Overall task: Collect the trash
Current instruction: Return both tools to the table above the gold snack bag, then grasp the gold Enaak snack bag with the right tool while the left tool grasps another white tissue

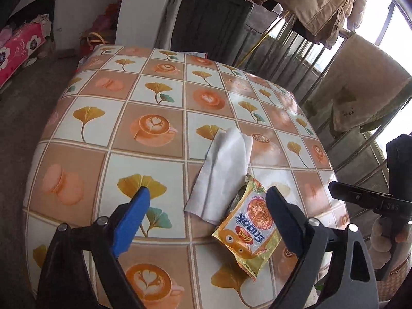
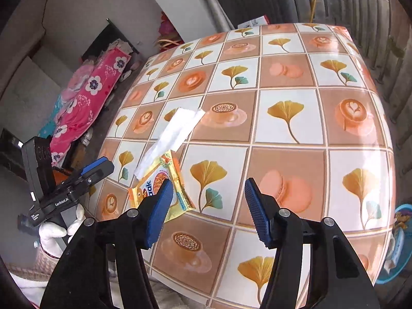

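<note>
Blue pads of the left hand-held gripper stand wide and empty above the worktop; the snack wrapper lies between them, long axis running near-to-far, a white tissue just beyond.

From the right wrist, the right hand-held gripper is partly open, empty, with the wrapper off its left finger; the left one is nearer.

This looks like a lived-in home, at the edge of an enclosed balcony. A table fills the middle of both views, covered in a glossy oilcloth printed with ginkgo leaves, coffee cups and macarons. At the upper right of the left wrist view a padded coat and a towel hang by barred windows. At the left of the right wrist view lies pink flowered bedding.
</note>
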The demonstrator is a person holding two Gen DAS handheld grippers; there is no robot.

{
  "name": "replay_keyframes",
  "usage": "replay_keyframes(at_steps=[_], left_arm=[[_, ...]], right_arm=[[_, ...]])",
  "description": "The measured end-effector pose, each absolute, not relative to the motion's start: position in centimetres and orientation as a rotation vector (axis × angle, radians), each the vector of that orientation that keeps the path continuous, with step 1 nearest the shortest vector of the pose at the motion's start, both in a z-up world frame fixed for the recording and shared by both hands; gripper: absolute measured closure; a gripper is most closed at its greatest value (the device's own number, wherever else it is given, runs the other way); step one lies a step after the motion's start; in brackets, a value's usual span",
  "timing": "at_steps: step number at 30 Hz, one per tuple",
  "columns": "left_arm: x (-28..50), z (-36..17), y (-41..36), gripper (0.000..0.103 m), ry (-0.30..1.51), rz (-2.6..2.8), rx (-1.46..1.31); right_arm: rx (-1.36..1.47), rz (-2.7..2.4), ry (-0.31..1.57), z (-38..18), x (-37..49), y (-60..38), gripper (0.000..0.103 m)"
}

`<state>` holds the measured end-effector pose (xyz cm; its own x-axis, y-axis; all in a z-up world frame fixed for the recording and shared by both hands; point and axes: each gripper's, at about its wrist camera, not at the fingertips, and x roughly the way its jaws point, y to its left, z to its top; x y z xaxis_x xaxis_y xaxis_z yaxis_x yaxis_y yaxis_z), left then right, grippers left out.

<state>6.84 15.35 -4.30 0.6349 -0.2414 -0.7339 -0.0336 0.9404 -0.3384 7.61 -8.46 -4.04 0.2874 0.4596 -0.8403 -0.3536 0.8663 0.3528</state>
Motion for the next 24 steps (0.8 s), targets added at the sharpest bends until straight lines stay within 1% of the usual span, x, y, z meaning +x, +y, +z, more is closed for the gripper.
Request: replay_keyframes(at_steps=[2, 3, 5, 7, 8, 9, 10, 13, 16, 18, 21, 24], left_arm=[[6.6, -4.6, 15.4, 0.029, 0.875, -0.130, -0.339], [6.6, -4.8, 15.3, 0.031, 0.878, -0.145, -0.342], [6.5, -5.1, 15.1, 0.046, 0.889, -0.187, -0.352], [6.5, -5.4, 14.6, 0.053, 0.906, -0.244, -0.371], [6.5, -5.5, 14.3, 0.057, 0.918, -0.275, -0.381], [6.5, -5.6, 14.0, 0.059, 0.932, -0.305, -0.393], [6.6, -5.9, 13.6, 0.059, 0.949, -0.336, -0.410], [6.6, -7.0, 12.6, 0.061, 0.996, -0.420, -0.496], [6.8, -8.2, 10.6, 0.061, 1.051, -0.549, -0.607], [6.6, -8.2, 9.0, 0.061, 1.058, -0.591, -0.586], [6.3, -6.5, 8.3, 0.061, 0.988, -0.587, -0.514], [6.3, -4.8, 9.6, 0.061, 0.908, -0.503, -0.454]], right_arm=[[0.097, 0.556, 1.190, -5.1, 6.9, -6.9, 0.052], [0.080, 0.557, 1.203, -5.7, 6.6, -6.1, 0.055], [0.049, 0.552, 1.224, -6.5, 6.3, -4.8, 0.059], [0.017, 0.554, 1.241, -7.2, 6.1, -3.8, 0.071], [0.003, 0.547, 1.249, -7.5, 6.1, -3.4, 0.075], [0.001, 0.545, 1.255, -7.8, 6.1, -3.3, 0.081], [0.007, 0.545, 1.261, -8.0, 6.2, -3.3, 0.085], [0.044, 0.522, 1.264, -8.0, 7.0, -4.1, 0.088], [0.084, 0.490, 1.233, -7.5, 8.2, -5.4, 0.088], [0.115, 0.460, 1.206, -7.1, 8.9, -6.3, 0.088], [0.157, 0.428, 1.178, -6.1, 9.3, -8.1, 0.086], [0.186, 0.424, 1.177, -5.8, 8.8, -9.4, 0.086]])
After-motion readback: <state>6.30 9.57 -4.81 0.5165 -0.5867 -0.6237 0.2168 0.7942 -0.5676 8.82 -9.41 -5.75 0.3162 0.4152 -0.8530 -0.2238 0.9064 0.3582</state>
